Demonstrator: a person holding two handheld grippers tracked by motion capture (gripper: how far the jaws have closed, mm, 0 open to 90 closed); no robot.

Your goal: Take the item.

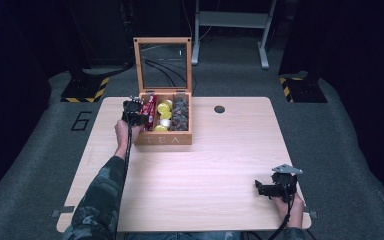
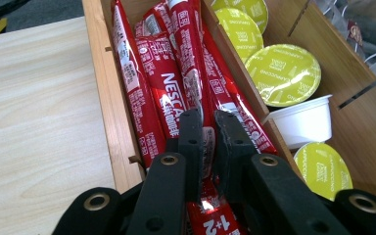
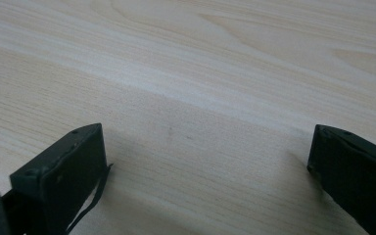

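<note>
L gripper is pinched nearly shut on a red Nescafé stick in the left compartment of the wooden tea box, table's 11 o'clock, box wall tight alongside. Left gripper view adds yellow cappuccino capsules next compartment. R gripper gapes wide, holding nothing, over bare table at 5 o'clock, near the edge.

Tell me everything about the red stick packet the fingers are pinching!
The red stick packet is long, thin and shiny, like foil, with white Nescafe lettering. It lies in the left compartment of the wooden tea box, pressed among other red sticks. The left gripper has its fingers squeezed on its sides.
</note>
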